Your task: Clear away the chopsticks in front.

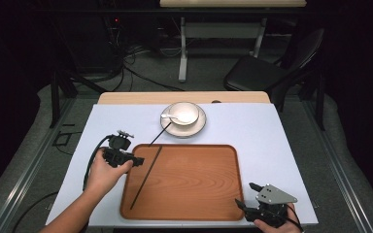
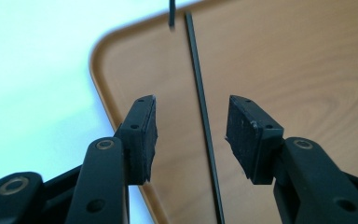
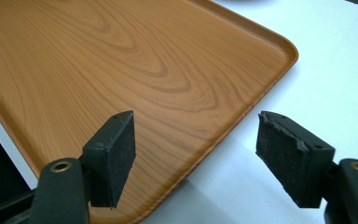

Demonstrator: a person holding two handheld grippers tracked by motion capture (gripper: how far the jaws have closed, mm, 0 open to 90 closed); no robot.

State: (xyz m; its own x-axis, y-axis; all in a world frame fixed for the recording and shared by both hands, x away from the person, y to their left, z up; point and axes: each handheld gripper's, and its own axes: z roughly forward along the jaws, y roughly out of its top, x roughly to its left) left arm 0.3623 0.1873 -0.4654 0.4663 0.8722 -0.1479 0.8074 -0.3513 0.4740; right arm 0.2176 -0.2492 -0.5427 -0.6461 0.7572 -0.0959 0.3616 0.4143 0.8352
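Landmark: the wooden tray (image 1: 189,182), lying on the pale blue table cover (image 1: 272,145).

Nearest, at the tray's near right corner, the right gripper (image 1: 245,194) is held in a hand at the table's near edge. Its jaws stand wide apart with nothing between them; in the right gripper view (image 3: 193,154) they straddle the tray's rim (image 3: 242,112), one jaw over the wood, the other over the table cover.

At the tray's left edge, toward its far corner, the left gripper (image 1: 138,160) points in over the rim. Its jaws are parted, and its pads touch nothing. In the left gripper view (image 2: 191,135) a black chopstick (image 2: 205,121) lies on the tray in line with the gap between the jaws, clear of both pads.

That chopstick (image 1: 145,177) runs slantwise down the tray's left part, from near the far rim to the near left corner.

A second chopstick (image 1: 159,134) lies beyond the tray's far left rim (its near end appears to rest just at the rim, though the high view is too coarse to be sure), reaching toward the saucer.

Farthest, behind the tray's far edge, a white bowl (image 1: 184,111) stands on a saucer (image 1: 200,127), with a white spoon (image 1: 171,117) resting in it.
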